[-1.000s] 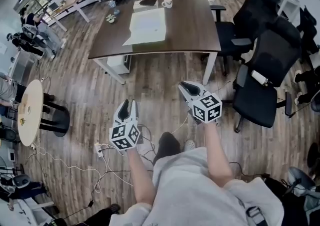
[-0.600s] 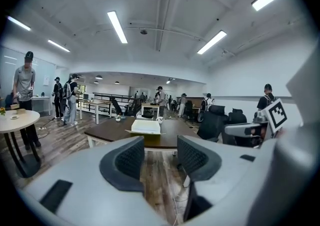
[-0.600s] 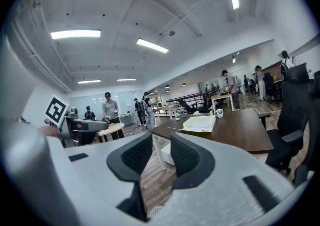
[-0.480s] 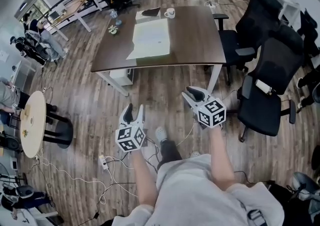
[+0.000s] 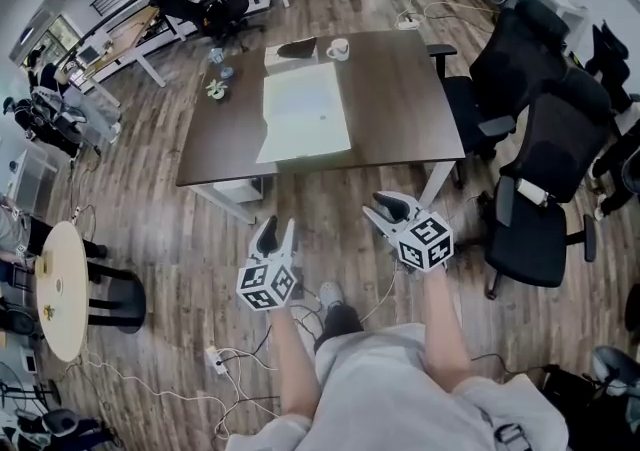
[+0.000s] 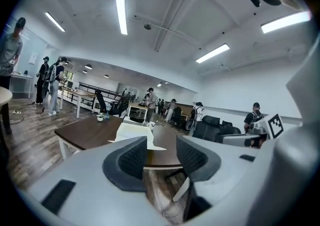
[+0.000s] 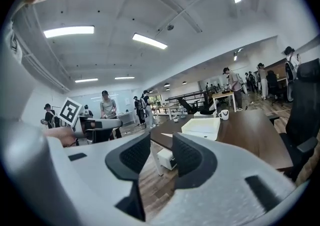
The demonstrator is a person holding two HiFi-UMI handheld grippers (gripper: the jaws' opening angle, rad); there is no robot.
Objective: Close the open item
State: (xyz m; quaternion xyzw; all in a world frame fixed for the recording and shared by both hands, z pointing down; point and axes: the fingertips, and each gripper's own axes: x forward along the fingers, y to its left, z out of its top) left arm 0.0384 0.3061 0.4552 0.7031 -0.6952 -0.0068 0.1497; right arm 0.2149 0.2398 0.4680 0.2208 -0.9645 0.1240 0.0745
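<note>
**Task item.** A white box (image 5: 305,111) lies open on a dark brown table (image 5: 405,104), near the middle of the top, with its flaps spread flat. It sits at 12 o'clock from both grippers and well apart from them. Neither gripper touches it. In the left gripper view its raised flaps show over the table edge, and in the right gripper view its shallow walls show on the top.

**Left gripper** (image 5: 277,231). It is held over the wooden floor (image 5: 170,159), short of the table's near edge, and points toward 12 o'clock. The jaws stand spread with nothing between the pads, and only table and floor show through the gap. They have just been opening, then drew in slightly.

**Right gripper** (image 5: 386,204). It is at 3 o'clock of the left one, near the table's near right leg, and points toward 11 o'clock. The jaws are spread and empty, and they have just been opening.

**Surroundings.**
- A mug (image 5: 338,48) stands at 1 o'clock of the box, by the far edge.
- A small potted plant (image 5: 217,89) stands at 10 o'clock of the box, by the left edge.
- Two black office chairs (image 5: 540,204) stand at 3 o'clock of the table.
- A round side table (image 5: 60,289) is at 8 o'clock in the head view.
- Loose cables (image 5: 225,364) lie on the floor near the person's feet.
- Other people stand in the background of both gripper views.
</note>
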